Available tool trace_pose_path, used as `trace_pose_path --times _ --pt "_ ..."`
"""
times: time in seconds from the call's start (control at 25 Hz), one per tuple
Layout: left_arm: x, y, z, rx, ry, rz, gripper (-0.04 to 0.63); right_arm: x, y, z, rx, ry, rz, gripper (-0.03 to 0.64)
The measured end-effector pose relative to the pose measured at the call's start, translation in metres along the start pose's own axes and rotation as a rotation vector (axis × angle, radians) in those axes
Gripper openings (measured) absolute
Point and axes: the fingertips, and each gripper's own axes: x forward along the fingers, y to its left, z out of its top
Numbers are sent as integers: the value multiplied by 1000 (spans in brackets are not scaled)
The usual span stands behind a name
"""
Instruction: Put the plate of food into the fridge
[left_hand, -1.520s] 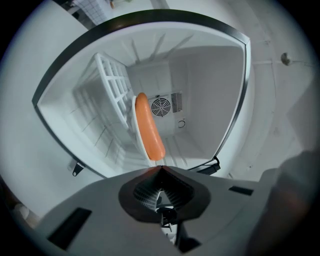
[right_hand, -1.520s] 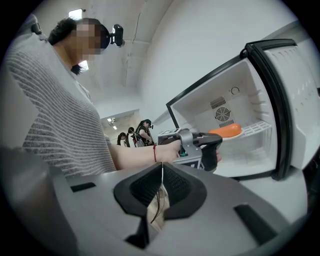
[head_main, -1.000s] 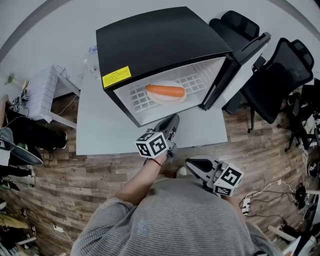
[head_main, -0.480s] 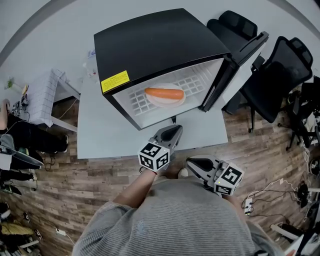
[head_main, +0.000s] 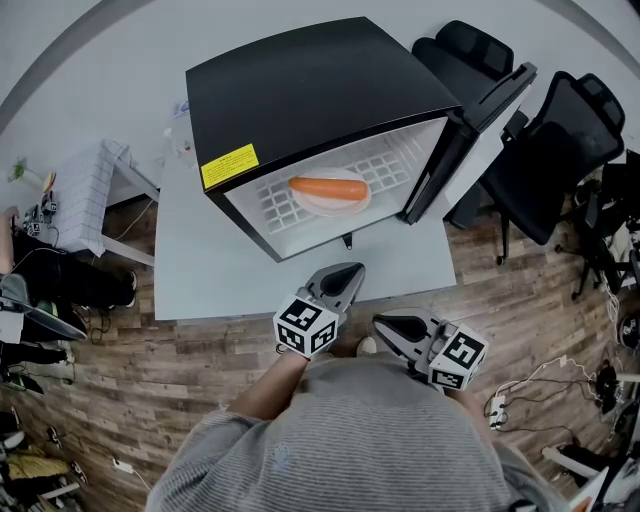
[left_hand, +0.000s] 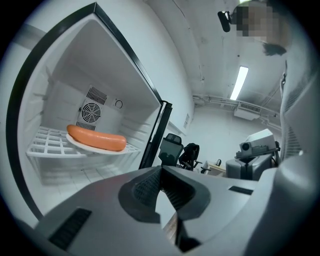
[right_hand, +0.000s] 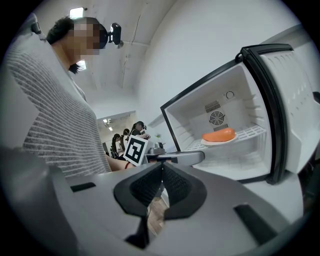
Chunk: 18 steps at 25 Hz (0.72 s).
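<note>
A white plate (head_main: 352, 203) with an orange sausage (head_main: 327, 186) rests on the wire shelf inside the open black mini fridge (head_main: 300, 95). The left gripper view shows the same sausage (left_hand: 96, 138) on the plate (left_hand: 80, 145) at the left; the right gripper view has the sausage (right_hand: 218, 135) at the right. My left gripper (head_main: 354, 271) hangs shut and empty in front of the fridge, at the table's near edge. My right gripper (head_main: 381, 325) is shut and empty too, held low by my body.
The fridge door (head_main: 480, 130) stands open to the right. The fridge sits on a grey table (head_main: 200, 250). Black office chairs (head_main: 560, 150) stand right of the door. A white rack (head_main: 85, 190) and clutter lie at the left on the wood floor.
My left gripper has drawn back from the fridge opening toward my body and a little lower. The plate and the right gripper stay where they were.
</note>
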Motion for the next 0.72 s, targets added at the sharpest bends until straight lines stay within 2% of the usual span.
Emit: trace_pose_path --times 0.36,0.72 --pt "-21 -21 -9 77 39 -36 11 0 -2 2 -2 -8 -7 15" --pt "-36 -38 -16 69 63 -73 11 -1 -3 3 -5 -14 -13 15"
